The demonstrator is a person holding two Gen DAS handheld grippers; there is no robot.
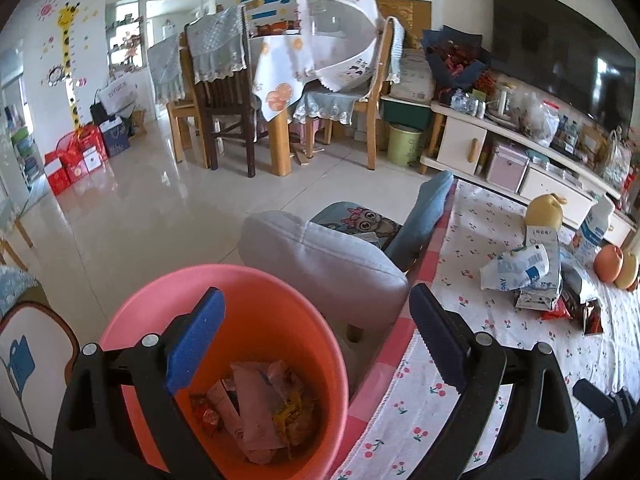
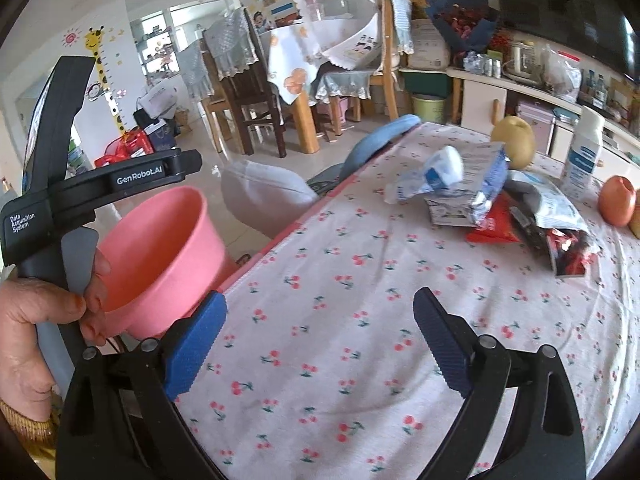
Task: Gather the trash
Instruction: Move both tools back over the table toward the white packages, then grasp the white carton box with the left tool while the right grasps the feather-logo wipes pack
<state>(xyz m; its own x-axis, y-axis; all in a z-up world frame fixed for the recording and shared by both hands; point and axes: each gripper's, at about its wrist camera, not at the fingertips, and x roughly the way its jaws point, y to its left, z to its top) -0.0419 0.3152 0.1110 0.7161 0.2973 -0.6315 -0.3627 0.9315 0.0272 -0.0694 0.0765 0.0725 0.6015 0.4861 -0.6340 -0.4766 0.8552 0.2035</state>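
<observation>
On the cherry-print tablecloth (image 2: 360, 360), the heap of crumpled foil and paper wrappers (image 2: 480, 204) lies ahead and right of the right gripper (image 2: 320, 344), nearer it than the left gripper (image 1: 316, 336). Both gape wide, empty. The pink plastic bin (image 1: 256, 304) sits under the left.

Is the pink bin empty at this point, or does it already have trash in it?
Partly filled. The left wrist view looks down into the pink bin; crumpled wrappers cover its bottom, well below the rim.
</observation>
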